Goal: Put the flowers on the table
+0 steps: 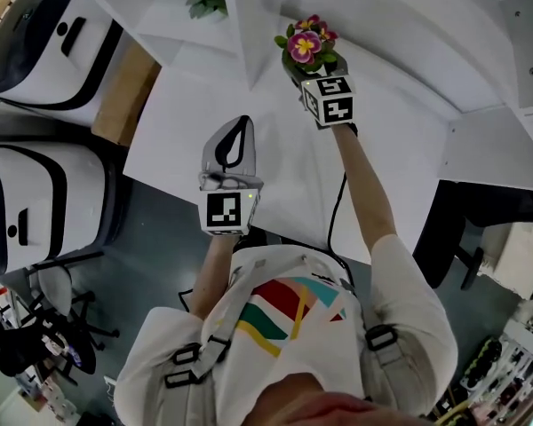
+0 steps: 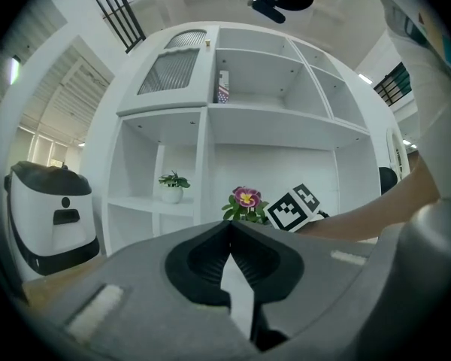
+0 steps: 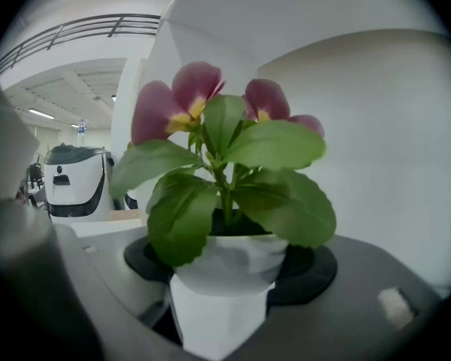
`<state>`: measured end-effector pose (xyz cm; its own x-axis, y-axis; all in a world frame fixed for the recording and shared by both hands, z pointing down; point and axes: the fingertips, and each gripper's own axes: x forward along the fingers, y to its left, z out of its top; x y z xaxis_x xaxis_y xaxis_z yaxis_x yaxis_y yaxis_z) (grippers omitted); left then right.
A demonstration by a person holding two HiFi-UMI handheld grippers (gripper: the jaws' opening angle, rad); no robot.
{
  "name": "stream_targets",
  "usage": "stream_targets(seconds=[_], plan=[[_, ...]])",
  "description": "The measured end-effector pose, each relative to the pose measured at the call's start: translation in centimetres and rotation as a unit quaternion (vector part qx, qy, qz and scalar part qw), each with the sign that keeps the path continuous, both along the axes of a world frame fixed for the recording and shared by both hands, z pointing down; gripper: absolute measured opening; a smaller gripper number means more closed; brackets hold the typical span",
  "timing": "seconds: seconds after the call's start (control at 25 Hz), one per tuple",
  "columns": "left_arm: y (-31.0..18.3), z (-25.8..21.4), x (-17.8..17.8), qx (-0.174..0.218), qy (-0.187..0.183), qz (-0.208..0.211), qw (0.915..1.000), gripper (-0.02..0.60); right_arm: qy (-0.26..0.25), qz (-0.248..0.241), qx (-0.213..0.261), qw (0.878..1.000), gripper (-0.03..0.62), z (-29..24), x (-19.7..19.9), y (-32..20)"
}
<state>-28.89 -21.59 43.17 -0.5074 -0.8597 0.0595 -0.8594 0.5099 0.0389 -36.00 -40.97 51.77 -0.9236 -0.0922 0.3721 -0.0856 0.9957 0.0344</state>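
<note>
The right tongs (image 1: 315,71) are clenched on a small white pot (image 3: 225,273) of flowers (image 3: 199,104), with one jaw on each side of the pot. The plant stands upright, its purple and yellow blooms above broad green leaves. Seen from the head view, the flowers are over the far edge of the white worktop (image 1: 275,171), just in front of a white shelf unit (image 2: 274,130). Whether the pot's base touches the worktop cannot be told. The left tongs (image 1: 238,124) are clenched on nothing, their tips pressed together, over the worktop nearer its front edge and well apart from the flowers. A second small green plant (image 2: 171,183) sits on a low shelf. Two white and black machines (image 1: 40,56) stand past the worktop's left edge.
</note>
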Motion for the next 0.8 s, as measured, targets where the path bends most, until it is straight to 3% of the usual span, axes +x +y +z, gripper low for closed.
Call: stream_targets(seconds=[0.36,0.8], plan=[[0.7,1.4,-1.4,-0.025,0.008,-0.035,0.999,0.006,0.042,0.002,-0.008,0.999,0.33,5.6,-3.8,-3.3],[1.0,3.9,-1.6,-0.051,0.027,-0.05,0.9971,0.006,0.094,0.006,-0.041,0.995,0.33,12.3,-5.1,-4.9]])
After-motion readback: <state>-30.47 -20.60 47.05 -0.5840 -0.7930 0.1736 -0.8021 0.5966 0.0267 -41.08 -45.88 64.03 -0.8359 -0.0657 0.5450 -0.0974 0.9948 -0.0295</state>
